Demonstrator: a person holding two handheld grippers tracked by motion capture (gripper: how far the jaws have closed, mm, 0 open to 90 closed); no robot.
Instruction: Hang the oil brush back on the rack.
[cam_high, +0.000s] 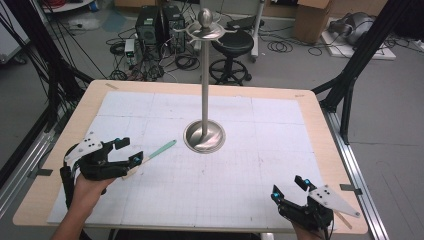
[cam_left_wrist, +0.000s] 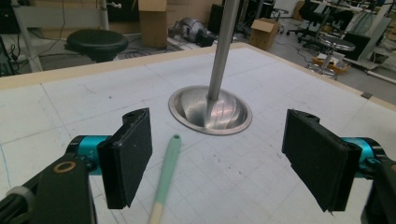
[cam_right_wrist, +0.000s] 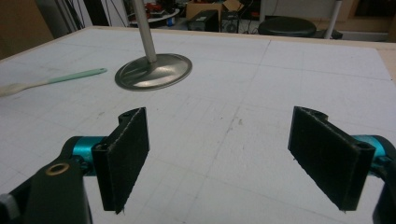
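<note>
The left gripper (cam_high: 128, 151) hangs wide open over the long mint-green stick with a pale wooden end (cam_left_wrist: 166, 179). Nothing is picked up yet. The right gripper (cam_right_wrist: 229, 158) waits wide open too.

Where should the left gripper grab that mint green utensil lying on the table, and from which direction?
Probably the slim green handle, mid-length, coming straight down from above. It lies flat on the white mat, pointing toward the metal stand's base, so only its two long sides are free. The left gripper already hangs open over it; set the fingers on either side of the handle's width and close.
</note>
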